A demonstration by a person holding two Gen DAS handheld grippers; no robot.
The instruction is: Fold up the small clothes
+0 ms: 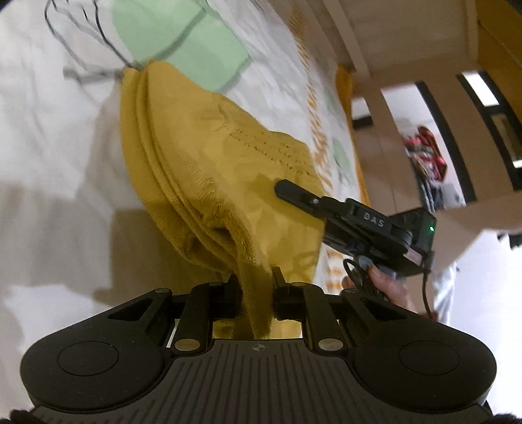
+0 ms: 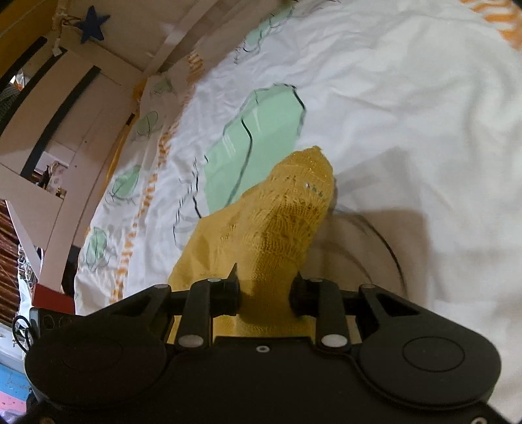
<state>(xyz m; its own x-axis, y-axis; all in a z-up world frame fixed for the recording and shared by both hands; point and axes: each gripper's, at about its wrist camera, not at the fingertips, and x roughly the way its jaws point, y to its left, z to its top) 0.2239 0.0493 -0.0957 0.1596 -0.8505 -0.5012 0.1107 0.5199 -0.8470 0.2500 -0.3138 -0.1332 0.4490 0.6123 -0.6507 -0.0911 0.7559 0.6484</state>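
Note:
A small mustard-yellow knitted garment (image 1: 208, 169) hangs lifted off a white bedsheet (image 1: 49, 146) printed with green shapes. My left gripper (image 1: 256, 287) is shut on a bunched edge of it, the cloth pinched between both pads. In the left wrist view my right gripper (image 1: 287, 189) reaches in from the right, a hand behind it, clamped on the garment's other side. In the right wrist view my right gripper (image 2: 266, 287) is shut on a thick bunch of the yellow knit (image 2: 287, 212), which drapes ahead over the bedsheet (image 2: 407, 114).
A pale wooden bed frame with slats (image 1: 385, 107) runs along the sheet's right edge, also seen as the bed frame (image 2: 65, 114) at the left. Bright clutter (image 1: 424, 156) shows through the slats. A dark blue star (image 2: 94, 27) hangs on the frame.

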